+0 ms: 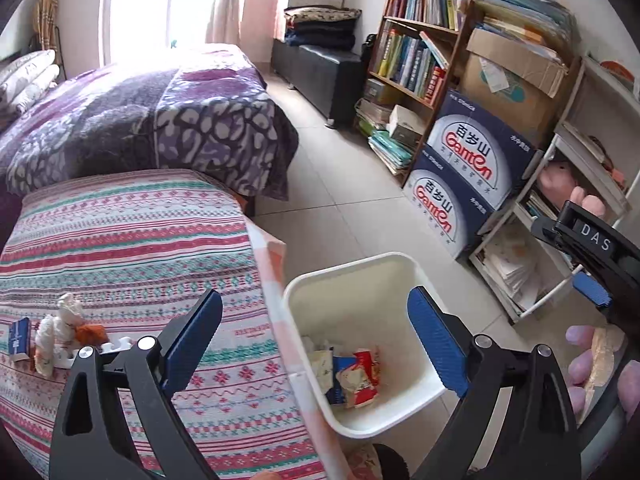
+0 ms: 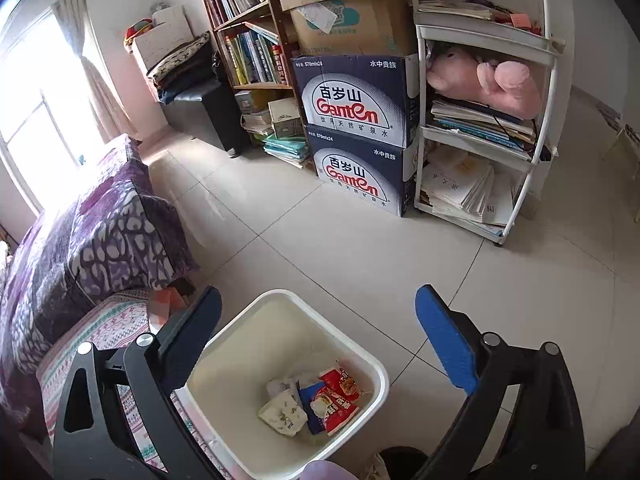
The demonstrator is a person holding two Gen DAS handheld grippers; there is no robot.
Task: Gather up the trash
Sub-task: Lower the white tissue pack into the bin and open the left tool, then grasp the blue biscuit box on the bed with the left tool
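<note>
- Left tongs (image 1: 316, 340): jaws spread wide, nothing between them. They hang over the edge of the table (image 1: 120, 240), one blue pad over the striped cloth, the other over the bin.
- Right tongs (image 2: 318, 338): jaws spread wide, empty, directly above the bin. Seen from the left wrist view, they sit off to the left tongs' right.
- One white bin (image 2: 376, 376) on the tiled floor, just beside the table, below and between the right tongs' pads.
- Inside the bin: one red snack wrapper (image 2: 340, 400), one blue packet (image 2: 312, 404), one pale crumpled paper (image 2: 282, 412); more scraps behind, count unclear.
- On the table, left of the left tongs: one heap of crumpled white tissue (image 1: 56, 332) with one orange scrap (image 1: 92, 332) touching it; one small blue box (image 1: 18, 338) just beside. A white item lies behind the left finger, partly hidden.
- Ahead of both tongs, well apart: two stacked Ganten boxes (image 2: 356, 136), one white shelf rack (image 2: 544, 92) with one pink plush toy (image 2: 488, 80).
</note>
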